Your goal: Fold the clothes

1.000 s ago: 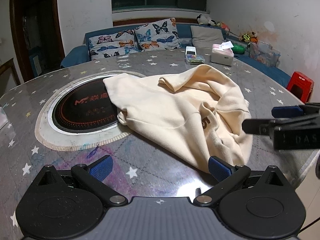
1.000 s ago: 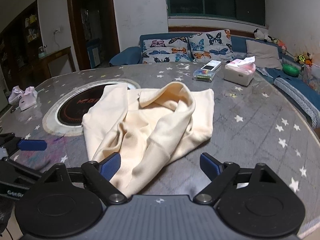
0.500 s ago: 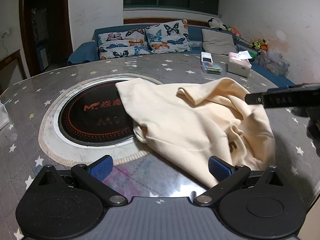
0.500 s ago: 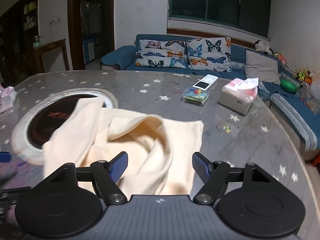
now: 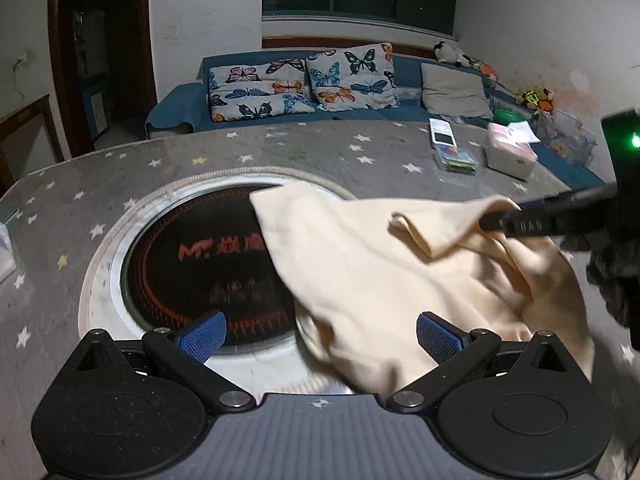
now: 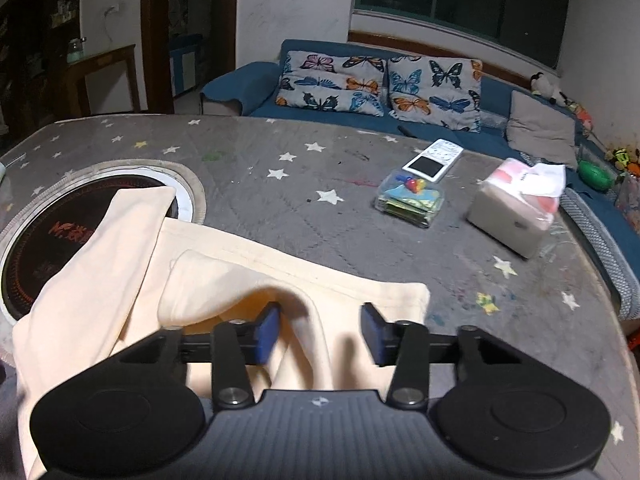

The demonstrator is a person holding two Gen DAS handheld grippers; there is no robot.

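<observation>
Garment: the cream garment (image 5: 400, 280) lies crumpled on the grey star-patterned table (image 6: 280, 200). One corner hangs over the round cooktop inset (image 5: 192, 256); the rest spreads toward the near right edge of the table.

Long axis: seen from the left wrist, I judge that the cloth runs from about 10 o'clock, at the cooktop, down to about 4 o'clock, but the folds make this uncertain.

Right gripper: the right gripper (image 6: 320, 332) stands over a raised fold of the garment. Its jaws are closing, the cloth is between the blue pads (image 6: 268, 332), and a gap still shows, so they do not press on it yet. From the left wrist view it comes in from 3 o'clock and its tip meets the upper edge of the cloth.

Left gripper: the left gripper (image 5: 320, 336) has its jaws wide apart and holds nothing. The near hem of the garment lies between its fingers and toward the right one, at about 1 o'clock.

Nearer hand: the right one, I think; it is already at the fold. The left one needs only a short reach to the hem.

Other things: a tissue box (image 6: 516, 216), a clear case (image 6: 410, 200) and a white device (image 6: 434, 160) stand well apart from the cloth, at 1 to 2 o'clock in the right wrist view.
</observation>
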